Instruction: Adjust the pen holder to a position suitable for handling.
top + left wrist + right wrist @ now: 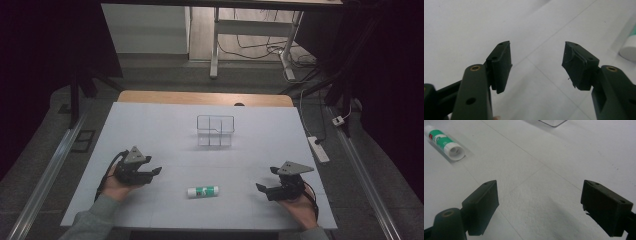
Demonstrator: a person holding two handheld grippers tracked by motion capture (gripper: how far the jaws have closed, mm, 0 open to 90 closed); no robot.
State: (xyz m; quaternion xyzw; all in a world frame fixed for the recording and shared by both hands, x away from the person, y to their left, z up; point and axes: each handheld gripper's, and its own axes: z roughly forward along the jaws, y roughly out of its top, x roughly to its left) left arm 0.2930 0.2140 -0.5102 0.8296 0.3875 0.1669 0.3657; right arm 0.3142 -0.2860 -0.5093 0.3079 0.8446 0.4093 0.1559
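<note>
A white glue stick with a green label (202,191) lies on its side on the white table sheet (150,130), near the front edge between my two hands. My left gripper (154,174) rests left of it, jaws pointing right toward the stick and open with nothing between them. In the left gripper view the jaws (537,50) stand apart over bare sheet, and the stick's white end (629,48) shows at the right edge. My right gripper (267,179) sits to the stick's right, open and empty. From the right gripper view (539,188) the glue stick (445,143) lies at upper left.
A clear plastic organizer with compartments (215,131) stands at the middle back of the sheet; its corner (552,122) appears at the top of the right gripper view. A wooden table edge (205,97) runs behind. A white power strip (318,149) lies on the floor at right.
</note>
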